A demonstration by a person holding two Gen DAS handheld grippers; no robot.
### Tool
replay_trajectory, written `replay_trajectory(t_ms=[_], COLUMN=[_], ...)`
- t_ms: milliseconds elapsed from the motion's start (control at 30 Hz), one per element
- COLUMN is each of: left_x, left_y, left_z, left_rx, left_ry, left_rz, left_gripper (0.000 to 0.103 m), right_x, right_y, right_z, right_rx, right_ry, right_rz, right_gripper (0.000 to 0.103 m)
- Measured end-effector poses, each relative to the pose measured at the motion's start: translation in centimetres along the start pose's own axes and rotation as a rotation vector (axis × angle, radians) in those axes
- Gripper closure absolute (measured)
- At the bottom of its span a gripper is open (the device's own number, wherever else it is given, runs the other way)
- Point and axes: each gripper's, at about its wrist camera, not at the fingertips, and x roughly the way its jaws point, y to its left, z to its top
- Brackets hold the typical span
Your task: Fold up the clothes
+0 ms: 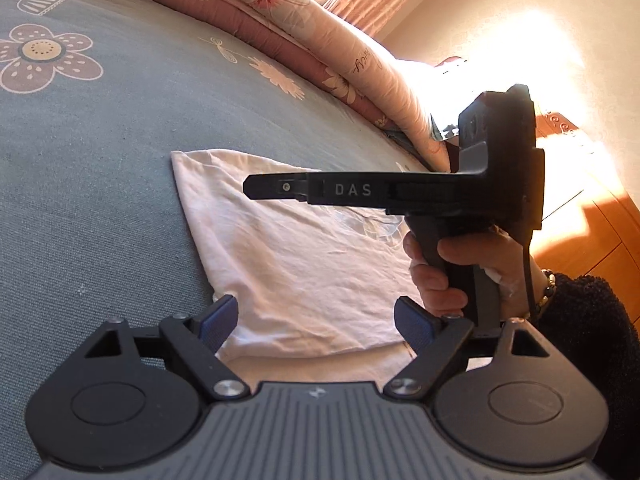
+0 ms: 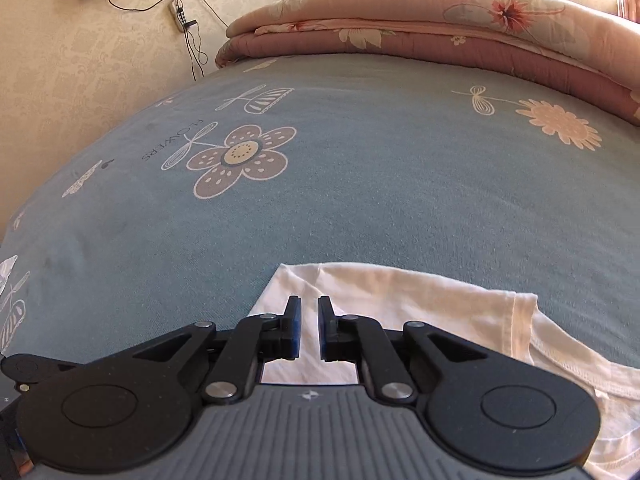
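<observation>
White shirt (image 1: 304,264) partly hidden behind right tongs (image 1: 250,189)

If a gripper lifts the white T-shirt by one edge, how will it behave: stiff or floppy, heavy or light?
The white T-shirt will probably be floppy: it lies flat in soft layers with small wrinkles, so the unheld part should hang down. It seems light, since the cloth looks thin at the stitched hem. On the blue bedsheet, pushing may bunch it rather than slide it.
</observation>
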Motion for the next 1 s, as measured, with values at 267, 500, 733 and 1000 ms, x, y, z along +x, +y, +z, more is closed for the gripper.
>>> replay_trajectory(t_ms=[267, 500, 733, 1000], left_x=[0.2, -0.6, 1.4, 1.2], left_y=[0.0, -0.4, 0.1, -0.8], left_z=[0.1, -0.1, -0.7, -0.9], left_rx=[0.005, -0.013, -0.075, -0.036], left_ry=[-0.005, -0.073, -0.082, -0.111], left_rz=[-0.014, -0.067, 0.055, 0.031], left_gripper=[0.018, 0.015, 0.018, 0.018], right_x=[3.5, -2.5, -12.9, -19.6], right_y=[-0.1, -0.7, -6.4, -14.5], right_z=[0.3, -0.4, -6.4, -14.8], right_rx=[0.025, 0.038, 0.227, 0.548], right_ry=[-0.044, -0.08, -0.14, -0.188], right_rz=[-0.056, -0.089, -0.236, -0.354], right_gripper=[0.092, 0.089, 0.087, 0.079])
